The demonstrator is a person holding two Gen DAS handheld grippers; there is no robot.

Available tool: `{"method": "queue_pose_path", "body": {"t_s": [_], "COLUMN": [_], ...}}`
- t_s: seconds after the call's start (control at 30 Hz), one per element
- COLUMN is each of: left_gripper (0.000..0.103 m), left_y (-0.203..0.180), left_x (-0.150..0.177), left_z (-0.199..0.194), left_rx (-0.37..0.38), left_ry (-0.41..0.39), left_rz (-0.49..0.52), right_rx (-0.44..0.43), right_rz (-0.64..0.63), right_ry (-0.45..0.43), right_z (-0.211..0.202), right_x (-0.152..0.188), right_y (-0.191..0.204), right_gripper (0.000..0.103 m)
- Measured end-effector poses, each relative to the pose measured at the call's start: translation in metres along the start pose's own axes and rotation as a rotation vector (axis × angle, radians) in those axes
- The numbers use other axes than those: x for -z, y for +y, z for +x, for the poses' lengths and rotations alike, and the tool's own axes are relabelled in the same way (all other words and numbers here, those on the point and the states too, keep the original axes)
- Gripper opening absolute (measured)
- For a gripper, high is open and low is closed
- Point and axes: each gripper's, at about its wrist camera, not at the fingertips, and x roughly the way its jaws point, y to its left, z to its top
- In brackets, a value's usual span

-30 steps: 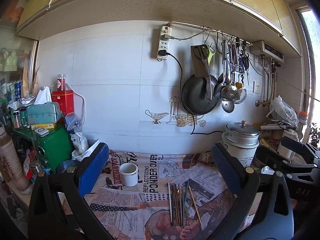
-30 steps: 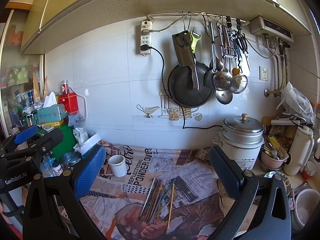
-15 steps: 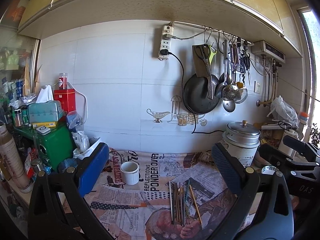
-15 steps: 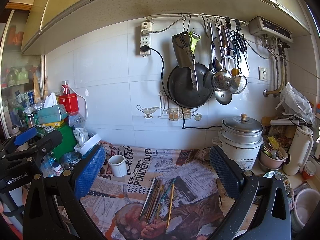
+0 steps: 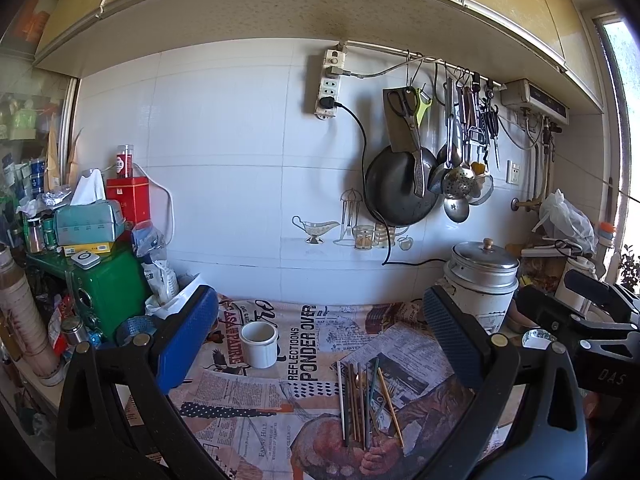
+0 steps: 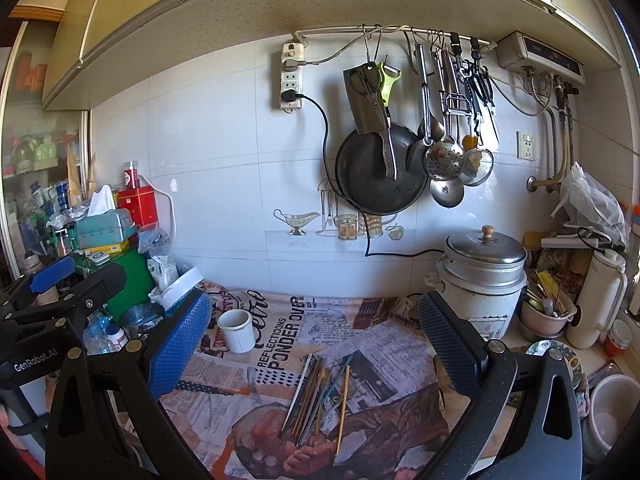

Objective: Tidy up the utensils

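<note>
Left gripper: the left gripper (image 5: pixel 320 332), black-framed with blue textured pads, is hanging above the counter with its jaws spread wide and nothing between them.
Right gripper: the right gripper (image 6: pixel 316 336), of the same build, is also gaping wide and carrying nothing; the two tools are hovering side by side, each showing at the edge of the other's view.
Utensils: the loose bundle of thin chopsticks and sticks in metal, wood and green (image 5: pixel 366 404) is lying flat on the counter ahead of both grippers, the pieces roughly parallel but fanning out and overlapping at the near end; nothing is touching them.
Cup: the small white ceramic cup (image 5: pixel 259 344) is standing upright to the left of the bundle and apart from it, and it looks empty as far as its rim is showing.
Surface: the newspaper-print cloth covering the counter (image 5: pixel 304 336) is lying under both cup and sticks.
Step in hand: judging by the layout, this is the approach, with no piece picked up yet.
Next move: one gripper is likely needing to come down, narrow its jaws around a single stick across its length, and lift it clear of its neighbours; the cup is looking like the probable holder, though that is a guess.
Difficulty: the sticks are thin, flat on cloth and crowding each other, so pinching just one is calling for a precise, low grasp.
</note>
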Motion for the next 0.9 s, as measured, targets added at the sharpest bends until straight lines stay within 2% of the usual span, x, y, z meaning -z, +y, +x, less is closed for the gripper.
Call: {"method": "queue_pose_path", "body": {"t_s": [0.9], "left_gripper": [0.103], "left_y": [0.001], "left_x": [-0.002], "left_z": [0.017], "left_rx": [0.005], "left_ry": [0.013], "left_rz": [-0.008], "right_rx": [0.006], "right_rz": [0.004], "right_ry": [0.009], "right_z": [0.007], "right_x": [0.006], "right_y": [-0.003], "right_gripper": [0.103]}}
